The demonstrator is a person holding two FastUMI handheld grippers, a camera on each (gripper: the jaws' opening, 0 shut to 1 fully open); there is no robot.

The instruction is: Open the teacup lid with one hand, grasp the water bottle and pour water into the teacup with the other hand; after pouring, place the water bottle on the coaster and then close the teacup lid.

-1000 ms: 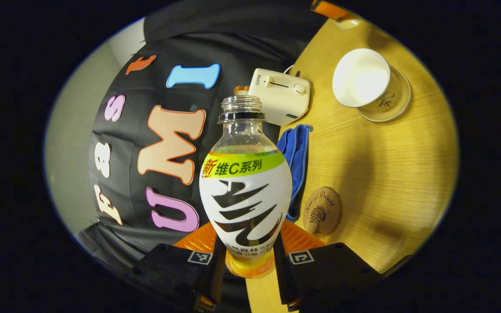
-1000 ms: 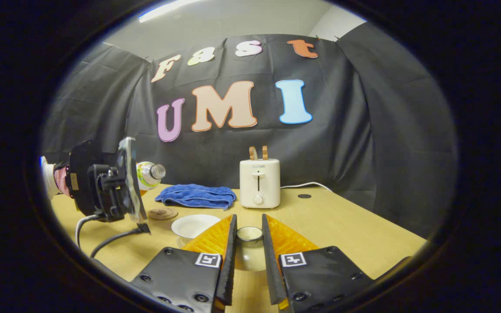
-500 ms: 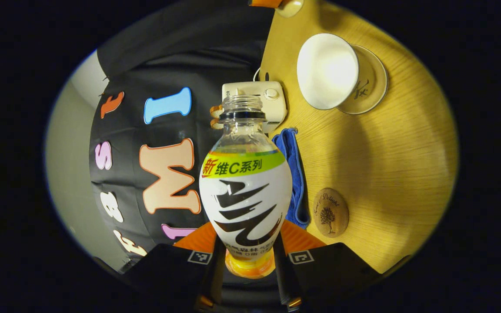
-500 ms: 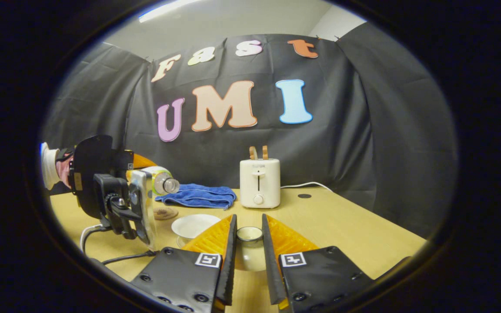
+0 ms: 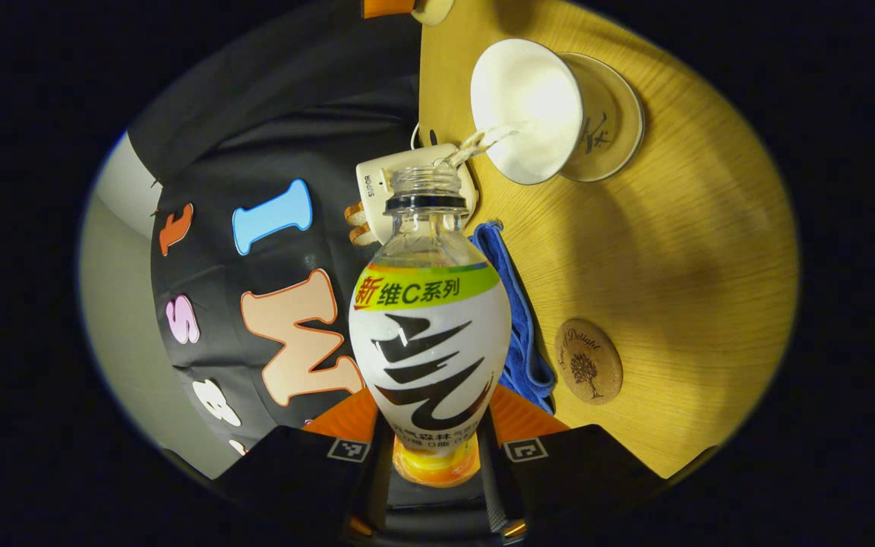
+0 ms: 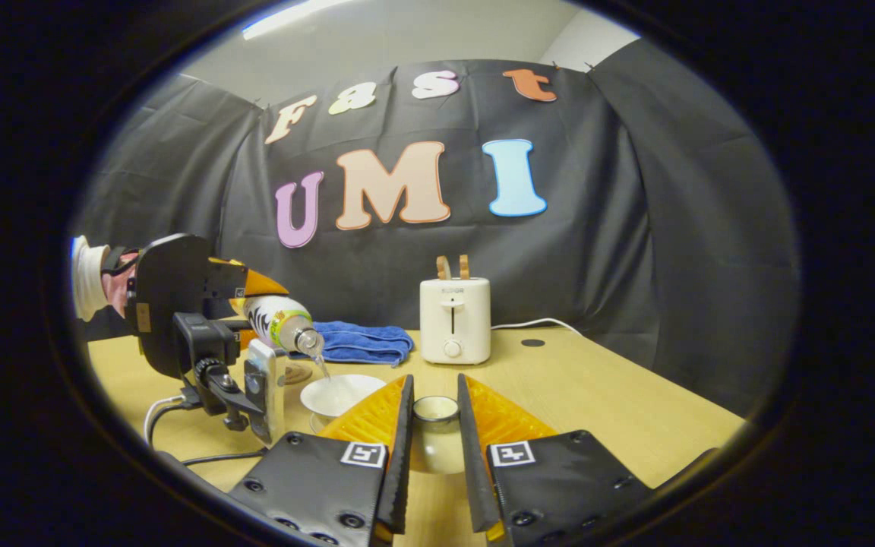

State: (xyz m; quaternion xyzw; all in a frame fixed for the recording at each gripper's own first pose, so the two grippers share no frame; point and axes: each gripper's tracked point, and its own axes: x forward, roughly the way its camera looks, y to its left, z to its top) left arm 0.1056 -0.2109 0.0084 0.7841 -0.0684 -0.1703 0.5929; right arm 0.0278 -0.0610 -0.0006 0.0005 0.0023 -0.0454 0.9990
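My left gripper [image 5: 431, 456] is shut on the water bottle [image 5: 428, 334], a clear uncapped bottle with a white, green and black label. The bottle is tipped and a thin stream of water runs from its mouth into the open white teacup [image 5: 527, 106] on its saucer [image 5: 611, 126]. In the right gripper view the tilted water bottle [image 6: 279, 322] pours into the teacup [image 6: 339, 393], held by the left gripper [image 6: 244, 292]. My right gripper [image 6: 434, 437] is shut on the white teacup lid [image 6: 434, 441], held above the table to the cup's right. The round cork coaster [image 5: 588, 361] lies on the table.
A white toaster [image 6: 453, 320] stands at the back of the wooden table [image 6: 620, 410], with a folded blue towel [image 6: 358, 343] to its left. A cable [image 6: 179, 433] trails from the left gripper. A gloved hand [image 6: 96, 285] holds that gripper.
The left gripper has tipped the bottle further down toward the teacup, and water now streams from its mouth into the cup. The right gripper and lid have stayed still.
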